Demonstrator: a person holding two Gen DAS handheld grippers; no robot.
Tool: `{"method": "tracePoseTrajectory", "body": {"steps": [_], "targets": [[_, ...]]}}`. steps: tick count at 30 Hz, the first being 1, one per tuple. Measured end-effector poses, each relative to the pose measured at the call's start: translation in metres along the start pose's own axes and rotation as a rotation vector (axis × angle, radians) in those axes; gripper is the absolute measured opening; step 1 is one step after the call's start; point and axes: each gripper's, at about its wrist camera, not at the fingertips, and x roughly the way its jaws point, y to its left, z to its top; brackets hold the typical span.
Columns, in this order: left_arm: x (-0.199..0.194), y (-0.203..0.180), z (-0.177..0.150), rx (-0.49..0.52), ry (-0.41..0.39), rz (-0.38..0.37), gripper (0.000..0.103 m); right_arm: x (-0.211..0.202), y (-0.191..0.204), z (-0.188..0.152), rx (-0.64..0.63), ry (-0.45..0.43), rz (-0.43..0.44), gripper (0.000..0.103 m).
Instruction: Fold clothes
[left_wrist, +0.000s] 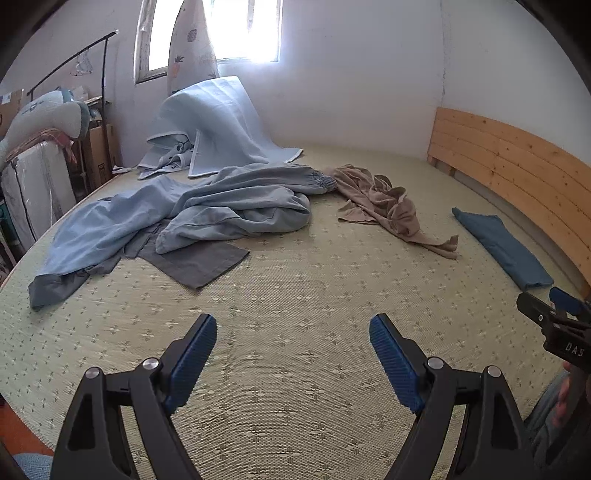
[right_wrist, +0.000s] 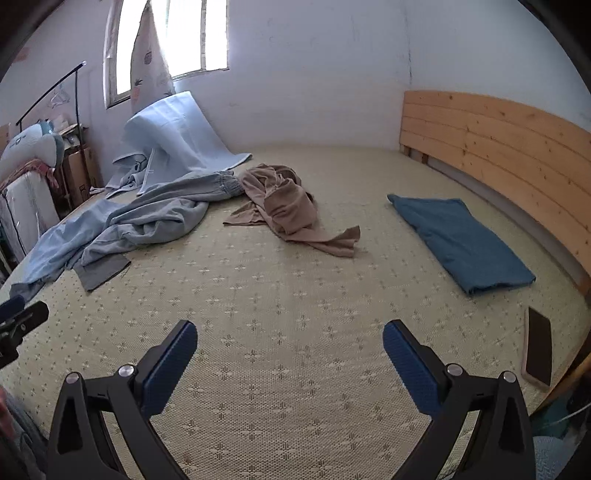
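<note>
Tan top (right_wrist: 291, 210) at 12 o'clock looks light and floppy; grab its hem. Left gripper (left_wrist: 293, 354) and right gripper (right_wrist: 290, 360): jaws apart, empty.

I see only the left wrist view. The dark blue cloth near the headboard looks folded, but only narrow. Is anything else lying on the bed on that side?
Observer: Yes. The right wrist view shows a phone lying flat near the bed's right edge, nearer than the folded blue cloth.
Operator: Is the right claw holding something? I see only its tip.
Observer: No. The right claw is open and empty, above the bare mat.
Operator: Does the phone touch the blue cloth?
Observer: No, bare mat lies between them.
Operator: And the beige garment?
Observer: The beige garment is crumpled, unfolded, lying apart from the blue cloth.
</note>
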Motion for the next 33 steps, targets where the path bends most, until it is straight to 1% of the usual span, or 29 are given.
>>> {"method": "tracePoseTrajectory", "body": {"steps": [8, 10, 12, 17, 26, 33], "targets": [[0.003, 0.0, -0.003, 0.005, 0.013, 0.015, 0.088, 0.001, 0.008, 0.0, -0.04, -0.002, 0.004, 0.103], [0.006, -0.001, -0.004, 0.01, 0.022, 0.025, 0.091, 0.001, 0.011, 0.0, -0.052, -0.004, 0.011, 0.103], [0.006, -0.002, -0.004, 0.013, 0.023, 0.02, 0.093, 0.001, 0.015, -0.001, -0.066, -0.005, 0.014, 0.103], [0.006, -0.005, -0.005, 0.024, 0.019, 0.003, 0.093, -0.002, 0.019, -0.001, -0.091, -0.011, 0.019, 0.103], [0.007, -0.004, -0.004, 0.016, 0.023, -0.006, 0.093, -0.001, 0.019, 0.0, -0.093, -0.011, 0.019, 0.103], [0.009, -0.004, -0.004, 0.015, 0.029, 0.003, 0.093, -0.002, 0.018, 0.0, -0.087, -0.021, 0.016, 0.103]]}}
